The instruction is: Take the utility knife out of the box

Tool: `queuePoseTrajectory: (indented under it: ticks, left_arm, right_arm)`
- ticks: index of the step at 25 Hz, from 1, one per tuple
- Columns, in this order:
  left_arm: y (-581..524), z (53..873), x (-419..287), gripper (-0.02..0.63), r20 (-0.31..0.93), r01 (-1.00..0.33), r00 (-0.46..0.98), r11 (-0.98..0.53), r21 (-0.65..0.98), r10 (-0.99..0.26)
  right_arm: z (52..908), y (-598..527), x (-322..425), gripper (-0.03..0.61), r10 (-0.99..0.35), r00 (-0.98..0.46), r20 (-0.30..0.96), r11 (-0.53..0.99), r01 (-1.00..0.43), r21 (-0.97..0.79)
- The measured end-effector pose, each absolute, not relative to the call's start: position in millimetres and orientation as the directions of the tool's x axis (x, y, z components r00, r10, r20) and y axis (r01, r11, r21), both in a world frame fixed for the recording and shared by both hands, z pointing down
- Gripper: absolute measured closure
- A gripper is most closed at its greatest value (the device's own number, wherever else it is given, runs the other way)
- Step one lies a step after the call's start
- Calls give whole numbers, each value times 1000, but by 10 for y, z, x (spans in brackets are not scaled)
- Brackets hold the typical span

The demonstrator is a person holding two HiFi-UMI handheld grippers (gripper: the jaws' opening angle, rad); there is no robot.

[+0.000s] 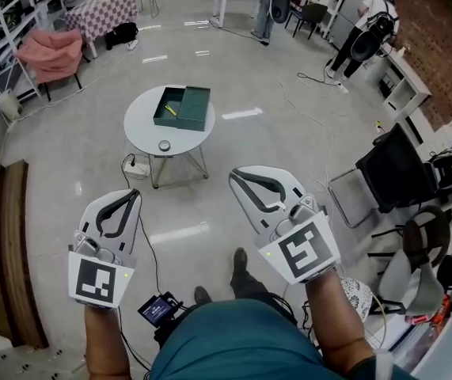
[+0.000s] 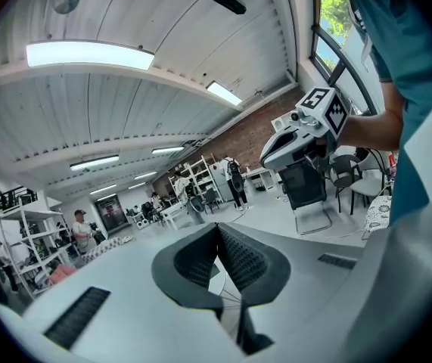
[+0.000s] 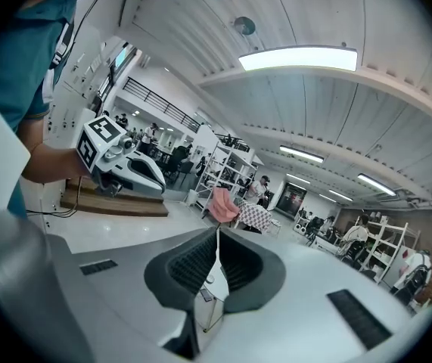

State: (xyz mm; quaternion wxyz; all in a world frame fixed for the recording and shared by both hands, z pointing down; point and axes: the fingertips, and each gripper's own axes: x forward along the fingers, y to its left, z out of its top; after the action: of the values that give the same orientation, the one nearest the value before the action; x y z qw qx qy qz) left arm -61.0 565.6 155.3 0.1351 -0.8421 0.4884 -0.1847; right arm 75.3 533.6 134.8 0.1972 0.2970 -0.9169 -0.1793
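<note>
**While the Knife Lies in the Box: Approach Stage**

Because both sets of jaws are pressed together with nothing between them, neither tool is ready to grasp. The white-shelled, black-padded left gripper (image 1: 134,192) and the matching right gripper (image 1: 234,175) are held out in front of the person, side by side and apart from each other. Each gripper view shows its ribbed pads meeting at the tips.

Both grippers point towards a round white metal-legged table (image 1: 142,129), which stands well apart from them across bare floor. On the table lies a dark green rectangular box (image 1: 174,123), opened out into two halves. The slim yellow utility knife (image 1: 170,110) lies in the left half, slantwise, untouched. A small round grey disc (image 1: 164,146) sits on the tabletop near the front edge, just beside the box but not touching it.

Step in hand, as judged: approach. The extraction itself is not begun.

Next move, as judged:
1. Close the gap to the table.
2. Spread the jaws of one gripper.
3. Lower it into the left half of the box, aligned across the narrow body of the knife.
4. Use the other gripper to steady the box if it slides.

Count:
- Grippers: two.
- Tables: one.
- Boxes: one.
- Knives: one.
- Discs: one.
</note>
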Motion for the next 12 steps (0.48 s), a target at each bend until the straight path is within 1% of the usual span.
queuePoseTrajectory:
  ticks: [12]
  left_arm:
    - [4797, 1870, -624, 595, 214, -827, 316, -379, -415, -924]
  right_arm:
    - [1698, 4185, 664, 540, -501, -833, 234, 827, -381, 413]
